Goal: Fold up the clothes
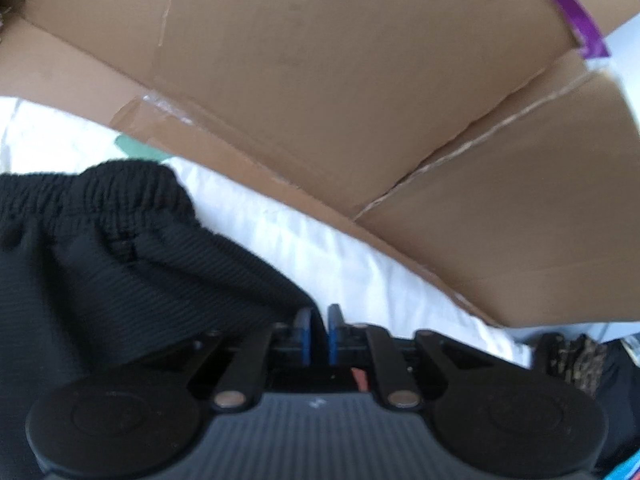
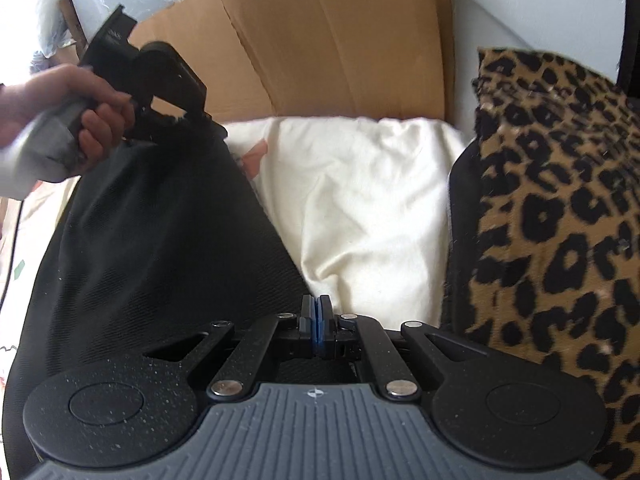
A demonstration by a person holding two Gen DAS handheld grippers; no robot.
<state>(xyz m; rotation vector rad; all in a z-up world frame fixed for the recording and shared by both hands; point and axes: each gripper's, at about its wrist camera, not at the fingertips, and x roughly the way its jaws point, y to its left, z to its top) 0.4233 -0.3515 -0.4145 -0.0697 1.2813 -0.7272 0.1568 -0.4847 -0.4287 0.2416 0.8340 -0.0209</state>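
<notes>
The black ribbed garment (image 2: pixel 160 240) lies spread over the white bedding (image 2: pixel 360 200), filling the left half of my right wrist view, and in my left wrist view its gathered elastic waistband (image 1: pixel 120 192) bunches up at the left with the body of the cloth running down toward my tool. My left gripper (image 1: pixel 319 334) has its blue pads standing a small way apart; a dark gap shows between them and I see no cloth pinched there, though the garment's edge lies just beside the left-hand finger. From the right wrist view I see that same tool, held in my left hand (image 2: pixel 80 120), tipped down onto the upper corner of the black cloth, but its tips are hidden against the fabric there. My right gripper (image 2: pixel 317 320) has its pads pressed flat together, with only a thin blue line between them; it sits at the garment's right edge, where black fabric meets white bedding, and I cannot tell whether any cloth is caught in it. Beyond the bedding stands a flattened brown cardboard box (image 1: pixel 360 100), its flaps and seams filling most of the left wrist view, with a scrap of purple tape (image 1: pixel 580 20) at its far corner. To the right of the bedding lies a leopard-print blanket (image 2: pixel 560 220), dark along its edge.
</notes>
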